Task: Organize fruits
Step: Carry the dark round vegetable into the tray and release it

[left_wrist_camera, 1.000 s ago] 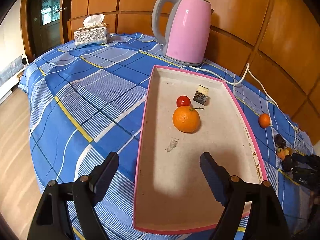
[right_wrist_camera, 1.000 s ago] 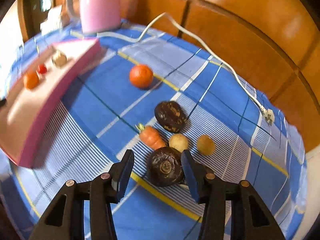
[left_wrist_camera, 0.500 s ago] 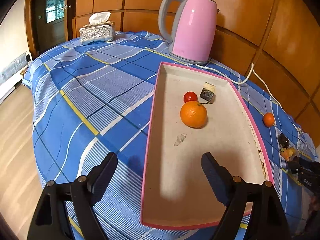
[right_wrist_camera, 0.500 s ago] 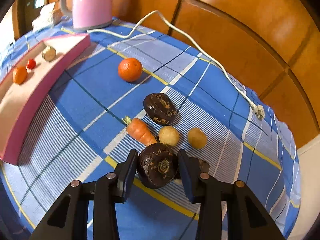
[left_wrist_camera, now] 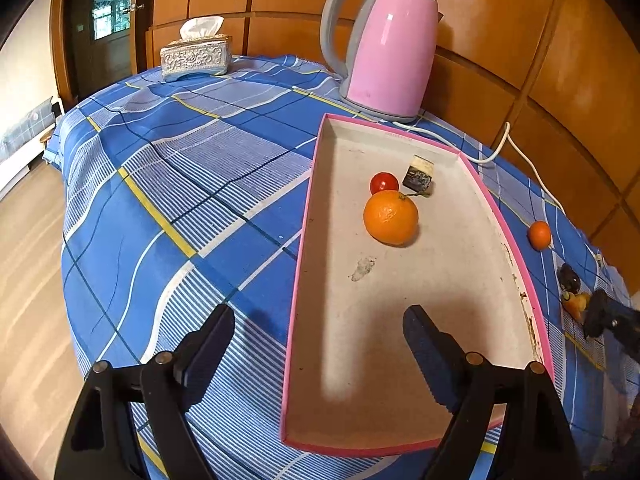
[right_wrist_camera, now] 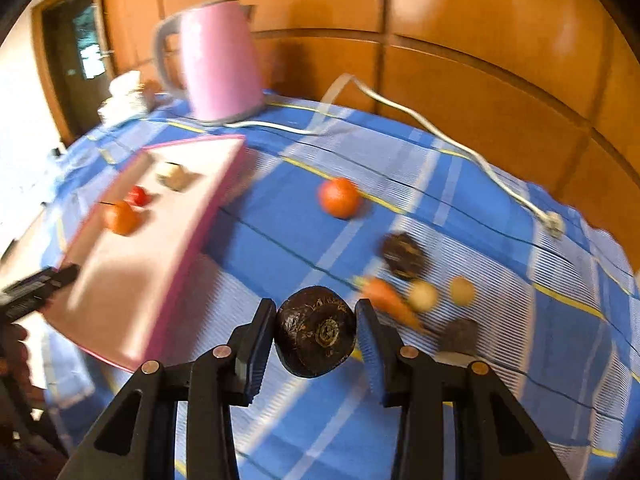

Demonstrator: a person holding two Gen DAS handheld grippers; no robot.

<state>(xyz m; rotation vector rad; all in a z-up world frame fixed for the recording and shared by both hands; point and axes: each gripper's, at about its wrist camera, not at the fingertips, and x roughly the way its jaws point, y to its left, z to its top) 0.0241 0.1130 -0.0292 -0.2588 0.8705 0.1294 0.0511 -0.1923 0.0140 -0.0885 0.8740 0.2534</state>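
My right gripper (right_wrist_camera: 316, 334) is shut on a dark brown round fruit (right_wrist_camera: 316, 332) and holds it above the blue checked cloth. Behind it lie a carrot (right_wrist_camera: 390, 300), another dark fruit (right_wrist_camera: 403, 255), two pale round fruits (right_wrist_camera: 423, 295) and a small orange (right_wrist_camera: 339, 197). A pink-rimmed tray (left_wrist_camera: 404, 300) holds a large orange (left_wrist_camera: 391, 217), a red tomato (left_wrist_camera: 384, 183) and a dark cube (left_wrist_camera: 418, 176). My left gripper (left_wrist_camera: 318, 344) stands open over the tray's near end, with nothing between its fingers.
A pink kettle (left_wrist_camera: 384, 44) stands behind the tray, its white cord (right_wrist_camera: 440, 136) trailing across the cloth. A silver tissue box (left_wrist_camera: 196, 58) sits at the far left. The table edge drops to a wooden floor (left_wrist_camera: 24, 280) on the left.
My right gripper closed on the dark fruit, lifted it off the cloth and swung left toward the tray. The left gripper stayed nearly in place.
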